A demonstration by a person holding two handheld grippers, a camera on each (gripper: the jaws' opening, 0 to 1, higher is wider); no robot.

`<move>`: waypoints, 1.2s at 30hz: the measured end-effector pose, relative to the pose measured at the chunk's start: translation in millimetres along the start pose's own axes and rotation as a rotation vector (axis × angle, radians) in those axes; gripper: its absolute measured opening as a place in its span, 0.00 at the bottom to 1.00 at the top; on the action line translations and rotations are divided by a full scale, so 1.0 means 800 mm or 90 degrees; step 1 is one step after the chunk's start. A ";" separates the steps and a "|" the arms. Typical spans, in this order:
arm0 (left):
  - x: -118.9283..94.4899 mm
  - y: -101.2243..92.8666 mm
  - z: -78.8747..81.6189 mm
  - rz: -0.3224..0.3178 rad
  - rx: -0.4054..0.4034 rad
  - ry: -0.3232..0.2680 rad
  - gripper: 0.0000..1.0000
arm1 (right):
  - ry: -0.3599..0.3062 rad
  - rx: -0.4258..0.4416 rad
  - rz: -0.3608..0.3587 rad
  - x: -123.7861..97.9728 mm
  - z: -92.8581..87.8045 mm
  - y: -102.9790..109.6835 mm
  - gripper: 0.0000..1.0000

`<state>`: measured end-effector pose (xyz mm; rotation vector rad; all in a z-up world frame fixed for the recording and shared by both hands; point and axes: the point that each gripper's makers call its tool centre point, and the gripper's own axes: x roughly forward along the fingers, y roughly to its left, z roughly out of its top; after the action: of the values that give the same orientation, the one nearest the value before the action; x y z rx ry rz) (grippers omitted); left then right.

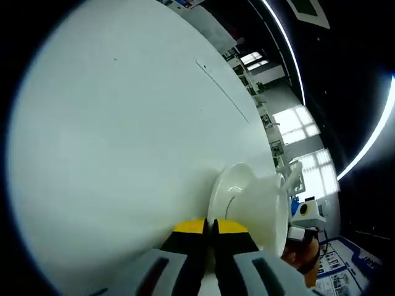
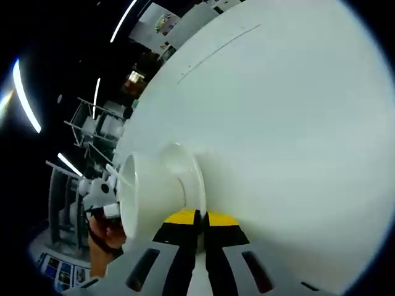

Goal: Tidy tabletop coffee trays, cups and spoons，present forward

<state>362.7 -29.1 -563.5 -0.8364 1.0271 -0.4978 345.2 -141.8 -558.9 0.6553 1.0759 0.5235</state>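
Left gripper view is rolling hard sideways: the white tabletop point(image 1: 123, 142) is filling most of the frame as a smooth, matte, featureless surface with one thin seam line running across it. The left tongs point(image 1: 210, 229) are rising from the bottom, grey bodies with black inner faces and yellow tips, and the tips are sitting together with only a hairline slit between them; they are pinching the thin rim of a saucer point(image 1: 223, 192), round, glossy white ceramic, seen nearly edge-on. A white cup point(image 1: 266, 206) is sitting on that saucer, smooth and glossy, flaring wider toward its mouth, mouth pointing away to the right in this view. Beyond the cup a person's hand point(image 1: 302, 253) is showing by the other gripper. Right gripper view is rolling the opposite way, showing the same plain white tabletop point(image 2: 290, 123) with its thin seam. The right tongs point(image 2: 199, 223), same grey, black and yellow build, are also pressing together at the tips, clamping on the saucer point(image 2: 191, 176) rim from the opposite side. The cup point(image 2: 148, 197) is resting on the saucer here too, its open mouth facing left in the view, walls smooth and tapering down to the saucer. A thin pale stick-like thing is poking past the cup mouth; cannot tell if it is a spoon. A hand point(image 2: 102, 237) is showing at lower left.
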 end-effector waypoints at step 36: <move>0.017 0.027 0.137 0.045 -0.054 -0.133 0.06 | -0.043 0.069 0.039 0.087 0.135 0.012 0.04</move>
<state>466.7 14.5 -559.5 -0.9043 0.8864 -0.3007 470.9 -112.7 -560.9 0.7981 1.0281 0.4943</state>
